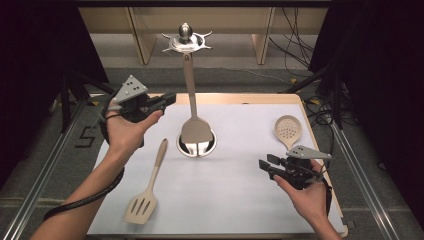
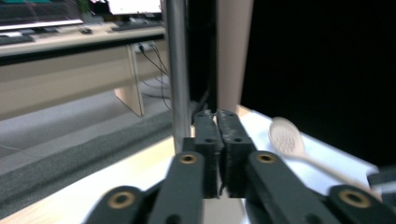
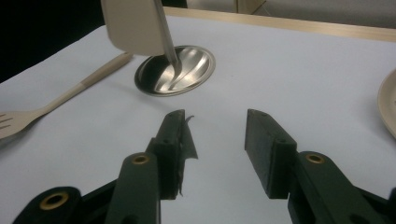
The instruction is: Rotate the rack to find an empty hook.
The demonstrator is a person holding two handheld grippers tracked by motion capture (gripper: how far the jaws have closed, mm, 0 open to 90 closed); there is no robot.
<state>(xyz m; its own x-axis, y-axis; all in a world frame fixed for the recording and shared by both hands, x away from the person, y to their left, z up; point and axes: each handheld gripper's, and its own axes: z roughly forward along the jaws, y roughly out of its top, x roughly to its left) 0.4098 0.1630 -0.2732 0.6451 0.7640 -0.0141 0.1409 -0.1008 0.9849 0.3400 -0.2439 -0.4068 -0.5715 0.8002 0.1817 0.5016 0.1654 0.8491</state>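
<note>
My left gripper (image 1: 167,98), clenched empty, sits at nine o'clock of the rack (image 1: 186,40), having hung the spatula (image 1: 196,131); my right gripper (image 1: 266,164) waits, gaping.

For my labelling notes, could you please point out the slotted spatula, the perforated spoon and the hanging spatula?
slotted spatula (image 1: 141,208), high view, slotted blade.
perforated spoon (image 1: 288,127), high view, holed bowl.
hanging spatula (image 1: 194,130), high view, flat blade.
</note>
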